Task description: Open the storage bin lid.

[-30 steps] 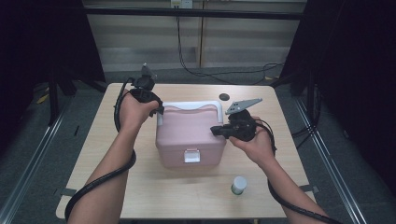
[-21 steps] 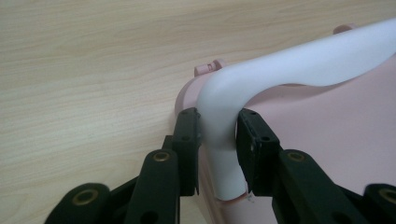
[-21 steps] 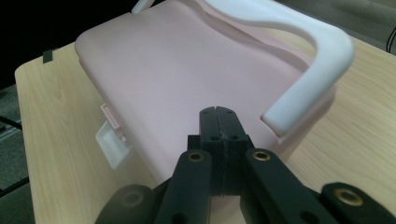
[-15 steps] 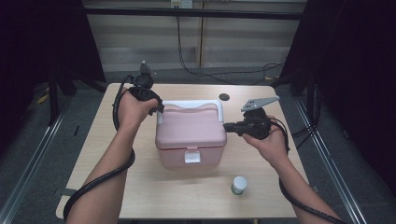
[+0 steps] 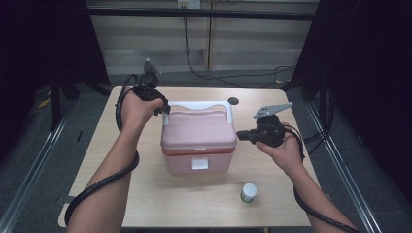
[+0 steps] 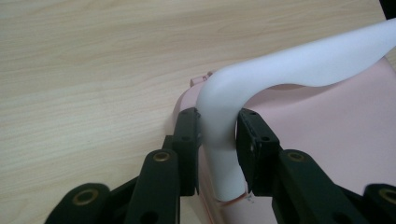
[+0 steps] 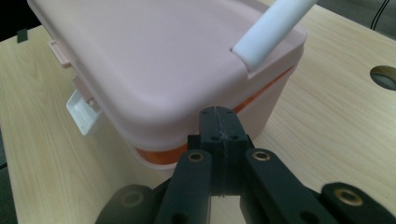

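1. While my left gripper clamps the white handle at its left bend, the high view puts the pink cooler box at the table's centre, latch facing me at 6 o'clock. My right gripper sits at the box's 3 o'clock, jaws pressed together on nothing, tips at the lid's edge. Judgement: keep the handle steady with the left, work the lid rim with the right.

2. Open room, same view: bare table at 7 o'clock; a small white-capped jar at 5 o'clock of the box, apart from it; a dark round hole at 1 o'clock. Far edge lies close behind the handle, so I would not push the box toward 12.

3. Left gripper view: both black pads bear on the handle just above its pivot, at the lid corner. Grip is low on the bend; squeezing squarely should stop it sliding. Bare wood from 9 to 12 o'clock.

4. Right gripper view: jaws closed tight, empty, tips just under the lid's rim beside the orange seam. Whether they touch the box I cannot tell. Latch at 9 o'clock, handle end at 1 o'clock, table hole at 3 o'clock.
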`<state>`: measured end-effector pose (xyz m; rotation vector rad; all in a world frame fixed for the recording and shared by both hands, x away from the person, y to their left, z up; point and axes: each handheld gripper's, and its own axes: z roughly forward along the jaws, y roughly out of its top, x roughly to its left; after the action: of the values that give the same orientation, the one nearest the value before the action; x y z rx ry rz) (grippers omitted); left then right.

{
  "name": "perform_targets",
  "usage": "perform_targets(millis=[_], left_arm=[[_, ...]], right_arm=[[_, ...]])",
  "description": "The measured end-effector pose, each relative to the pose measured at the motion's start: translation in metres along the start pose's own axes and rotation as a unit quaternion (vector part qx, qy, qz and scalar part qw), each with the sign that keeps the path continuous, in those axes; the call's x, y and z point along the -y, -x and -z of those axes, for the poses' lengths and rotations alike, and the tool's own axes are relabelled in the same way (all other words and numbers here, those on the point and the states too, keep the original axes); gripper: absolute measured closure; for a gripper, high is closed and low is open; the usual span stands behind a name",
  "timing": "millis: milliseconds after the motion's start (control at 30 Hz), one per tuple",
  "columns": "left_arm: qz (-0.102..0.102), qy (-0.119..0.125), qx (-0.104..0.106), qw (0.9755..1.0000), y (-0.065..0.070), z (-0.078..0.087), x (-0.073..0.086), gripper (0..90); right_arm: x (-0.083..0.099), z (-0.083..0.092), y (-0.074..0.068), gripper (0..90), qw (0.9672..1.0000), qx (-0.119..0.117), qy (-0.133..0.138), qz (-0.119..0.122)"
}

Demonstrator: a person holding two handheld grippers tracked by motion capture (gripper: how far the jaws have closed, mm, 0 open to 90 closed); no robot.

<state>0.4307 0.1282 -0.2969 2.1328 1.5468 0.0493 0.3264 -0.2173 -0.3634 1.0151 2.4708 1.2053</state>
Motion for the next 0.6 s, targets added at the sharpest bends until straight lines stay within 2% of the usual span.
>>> perform_targets(millis=[167, 333, 600], left_arm=[[0.001, 0.006, 0.005, 1.0000, -0.003, 0.005, -0.002, 70.2], [-0.003, 0.010, 0.007, 0.9999, -0.002, 0.012, -0.006, 70.1], [-0.004, 0.009, 0.009, 0.9999, -0.003, 0.013, -0.005, 70.1]], right_arm=[[0.004, -0.002, 0.001, 90.0, 1.0000, -0.002, -0.007, -0.002], [0.003, -0.010, -0.003, 90.0, 0.9998, -0.014, -0.012, 0.003], [-0.002, -0.019, -0.011, 90.0, 0.9993, -0.036, -0.007, 0.008]])
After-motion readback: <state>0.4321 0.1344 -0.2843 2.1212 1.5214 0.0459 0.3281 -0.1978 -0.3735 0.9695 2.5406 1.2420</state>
